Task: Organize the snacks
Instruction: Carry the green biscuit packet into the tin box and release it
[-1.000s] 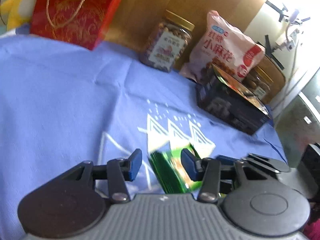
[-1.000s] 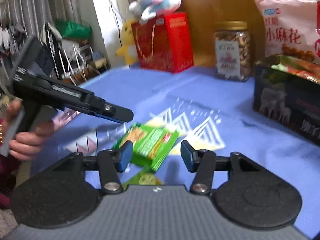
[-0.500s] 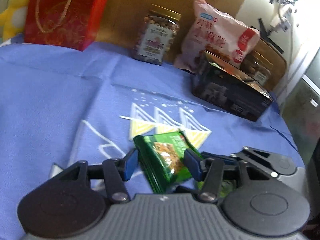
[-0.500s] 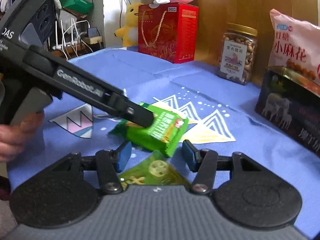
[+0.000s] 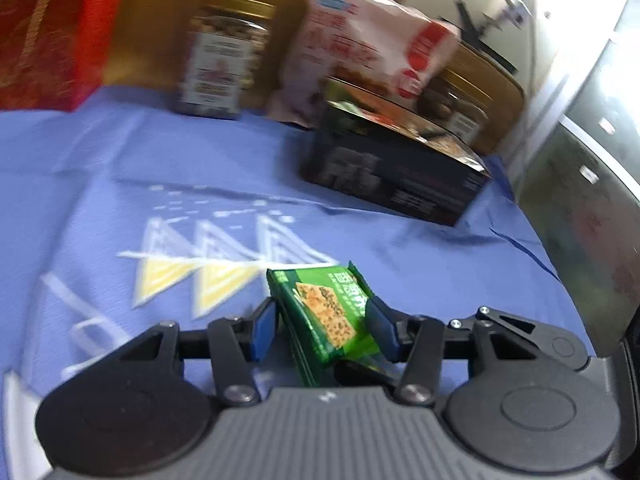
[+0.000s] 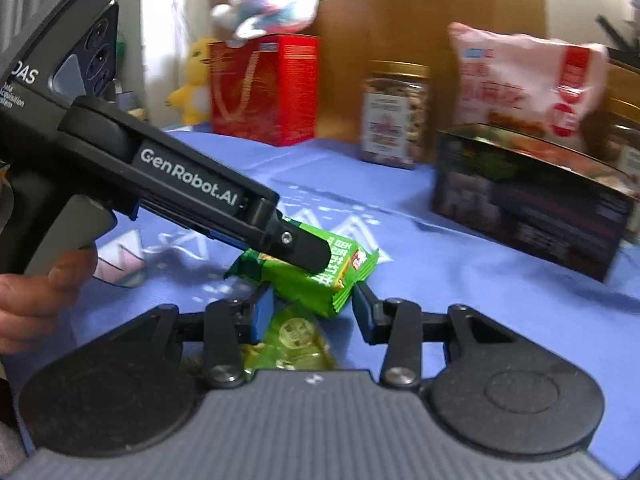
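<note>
Left gripper (image 5: 320,320) is clamped on a green foil cracker packet (image 5: 320,304), its blue pads (image 5: 262,330) bearing on the packet's two long sides. The packet sits tilted between them, printed face up. It is on the near side of the black rectangular snack box (image 5: 400,176), well apart from it, over the blue tablecloth with white and yellow triangles (image 5: 120,184).

From the right wrist view, the left gripper's black arm comes in from the side opposite the black box and crosses over the top of the packet, with a person's hand (image 6: 36,296) on its grip. The right gripper (image 6: 312,306) has its two fingers on either side of the packet's nearer end, and its jaws have just been closing with the packet between them. Whether its pads press on the wrapper yet I cannot tell.

A second, yellow-green foil packet with a round emblem (image 6: 298,334) lies flat on the cloth under the first, farther still from the black box.

Just behind the black box leans a pink and white snack bag with a red label (image 5: 360,36). Beside it, away from the box, stands a clear jar of nuts with a gold lid (image 5: 224,56). Beyond the jar is a red gift box with a gold cord handle (image 6: 264,88), with a pink and white plush toy (image 6: 272,0) on top.
</note>
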Motion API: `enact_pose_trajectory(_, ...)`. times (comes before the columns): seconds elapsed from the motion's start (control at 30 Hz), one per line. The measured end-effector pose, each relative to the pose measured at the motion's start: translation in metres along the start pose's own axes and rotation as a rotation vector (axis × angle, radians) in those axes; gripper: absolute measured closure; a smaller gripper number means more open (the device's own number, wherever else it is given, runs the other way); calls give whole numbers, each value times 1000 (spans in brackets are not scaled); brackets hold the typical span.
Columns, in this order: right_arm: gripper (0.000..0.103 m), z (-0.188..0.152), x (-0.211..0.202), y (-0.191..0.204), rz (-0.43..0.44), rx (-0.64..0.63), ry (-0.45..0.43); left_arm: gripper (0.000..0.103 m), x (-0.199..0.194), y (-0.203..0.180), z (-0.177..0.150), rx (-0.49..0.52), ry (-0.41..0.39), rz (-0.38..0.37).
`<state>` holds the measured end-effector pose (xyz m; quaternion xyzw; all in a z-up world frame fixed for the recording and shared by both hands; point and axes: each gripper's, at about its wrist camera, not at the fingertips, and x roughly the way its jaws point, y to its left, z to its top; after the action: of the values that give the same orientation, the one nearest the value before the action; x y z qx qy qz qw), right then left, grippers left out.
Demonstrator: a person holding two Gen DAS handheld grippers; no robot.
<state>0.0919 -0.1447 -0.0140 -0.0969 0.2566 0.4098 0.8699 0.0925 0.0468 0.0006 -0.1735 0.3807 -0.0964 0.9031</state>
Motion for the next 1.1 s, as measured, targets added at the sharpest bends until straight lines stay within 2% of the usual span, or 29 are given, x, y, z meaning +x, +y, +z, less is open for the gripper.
enact_pose_trajectory(0.23,58,-12,-33,-35,-123,86,-9,55,34,-47,9,121,59,-105)
enact_pose_trajectory(0.33,59,-20,-39,-45,-161,108,19,54,51,-60,5,156,117,-118)
enact_pose_trajectory(0.4,57,-28,-40,-50,-173,123,52,53,54,-65,3,179,111,-116)
enact_pose_trajectory(0.5,57,-34,-43,-52,-166,129,40,53,54,-64,2,181,112,-124)
enact_pose_trajectory(0.6,62,-33,-41,-47,-174,98,36,59,51,-61,5,165,110,-118)
enact_pose_trajectory(0.63,67,-32,-40,-46,-173,89,31,61,51,-60,8,162,107,-119)
enact_pose_trajectory(0.7,70,-26,-43,-44,-176,65,6,61,43,-59,17,155,80,-122)
enact_pose_trajectory(0.93,70,21,-46,-64,-210,0,-165,62,24,-72,82,185,-49,-131)
enact_pose_trajectory(1.0,70,34,-42,-75,-232,-8,-211,63,27,-80,103,211,-93,-125)
enact_pose_trajectory(1.1,70,47,-33,-92,-265,-6,-245,63,43,-90,126,214,-114,-122)
